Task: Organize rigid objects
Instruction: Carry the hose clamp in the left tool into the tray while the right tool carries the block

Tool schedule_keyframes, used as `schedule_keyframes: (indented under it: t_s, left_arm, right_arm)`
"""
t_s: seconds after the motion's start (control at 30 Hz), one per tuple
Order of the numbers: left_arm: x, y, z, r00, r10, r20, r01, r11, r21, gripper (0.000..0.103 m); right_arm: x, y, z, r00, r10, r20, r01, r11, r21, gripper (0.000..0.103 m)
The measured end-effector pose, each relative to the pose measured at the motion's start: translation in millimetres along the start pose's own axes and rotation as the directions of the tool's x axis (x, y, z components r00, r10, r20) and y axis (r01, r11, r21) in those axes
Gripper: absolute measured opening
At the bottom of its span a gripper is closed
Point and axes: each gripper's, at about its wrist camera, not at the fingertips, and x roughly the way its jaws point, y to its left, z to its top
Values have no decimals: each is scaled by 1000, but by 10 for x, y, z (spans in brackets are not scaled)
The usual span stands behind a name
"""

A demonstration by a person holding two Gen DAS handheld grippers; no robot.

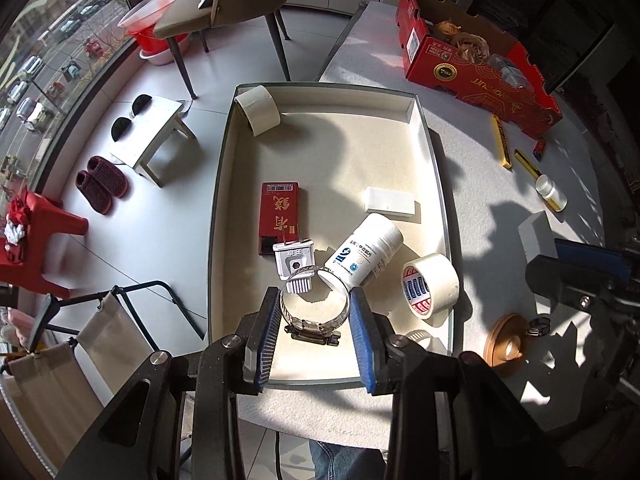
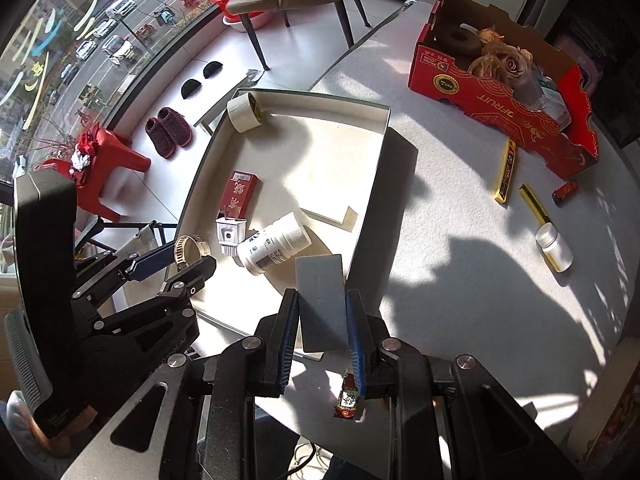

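My left gripper (image 1: pixel 315 296) is shut on a metal hose clamp (image 1: pixel 314 322), which hangs over the near end of the white tray (image 1: pixel 430 140). In the tray lie a white pill bottle (image 1: pixel 362 254), a white plug adapter (image 1: pixel 294 264), a red box (image 1: pixel 279 216), a white block (image 1: pixel 390 200) and a roll of masking tape (image 1: pixel 258 110). My right gripper (image 2: pixel 322 296) is shut on a flat grey-white block (image 2: pixel 322 304) and holds it upright at the tray's (image 2: pixel 372 184) near right corner. The right wrist view also has the left gripper (image 2: pixel 184 260) with its hose clamp (image 2: pixel 190 246).
A clear tape roll (image 1: pixel 430 284) leans at the tray's right rim. On the table are a copper disc (image 1: pixel 506 344), a small clamp (image 1: pixel 538 326), a red sachet (image 2: pixel 348 398), a small white bottle (image 2: pixel 554 248), two yellow boxes (image 2: pixel 506 172), a red lighter (image 2: pixel 564 192) and a red carton (image 2: pixel 504 92).
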Motion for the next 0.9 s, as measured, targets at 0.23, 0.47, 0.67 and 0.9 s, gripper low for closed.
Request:
schedule_keyframes:
  t_s: [0.23,0.47,0.67,0.9]
  left_arm:
    - [39,95,-7,1000,10,-7,-10,1000,-28,37]
    - [68,110,16,1000,5,-14,-5,999,-31,37]
    - [78,109,56,1000,3,-13,-3,1000,-28,37]
    - [107,111,173,1000,6,-9,-7,1000,-23,37]
  right_arm:
    - [49,84,41,1000,3,-12,-3,1000,-18,25]
    - [75,76,71,1000,5,-18,-5,1000,-7,25]
    - [82,44,124,1000,7,-15,-7,1000,13,25]
    - [103,-11,277,1000,20,-11,-19,999,47,25]
